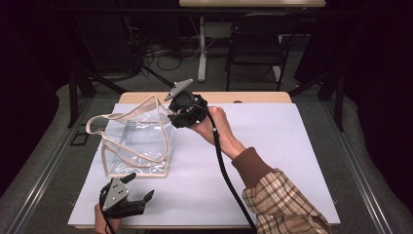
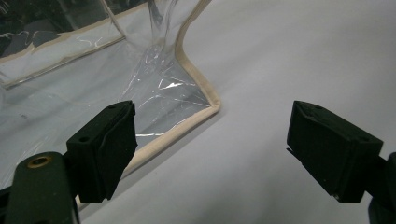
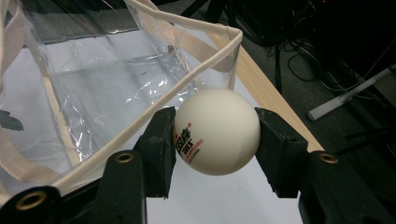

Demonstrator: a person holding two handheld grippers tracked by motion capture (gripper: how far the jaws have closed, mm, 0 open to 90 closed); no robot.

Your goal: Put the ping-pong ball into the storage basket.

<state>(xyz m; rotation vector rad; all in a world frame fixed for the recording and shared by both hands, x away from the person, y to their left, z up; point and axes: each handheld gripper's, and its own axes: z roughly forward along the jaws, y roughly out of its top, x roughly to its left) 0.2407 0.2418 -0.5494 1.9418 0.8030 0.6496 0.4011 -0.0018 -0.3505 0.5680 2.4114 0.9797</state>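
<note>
A clear plastic tote bag (image 1: 139, 144) with cream trim and handles stands open on the white table sheet (image 1: 272, 146). My right gripper (image 1: 176, 114) is raised at the bag's upper right rim, shut on a white ping-pong ball (image 3: 217, 131) with red and black print. The bag's cream rim (image 3: 187, 32) lies just beyond and to the left of the ball. My left gripper (image 1: 141, 187) rests open near the front left edge of the table, just in front of the bag's bottom corner (image 2: 212, 105), with nothing between its jaws.
The sheet covers a wooden table (image 1: 253, 96). A dark chair (image 1: 255, 41), a table leg (image 1: 202, 46) and cables lie on the floor beyond the far edge. Bare sheet spreads right of the bag.
</note>
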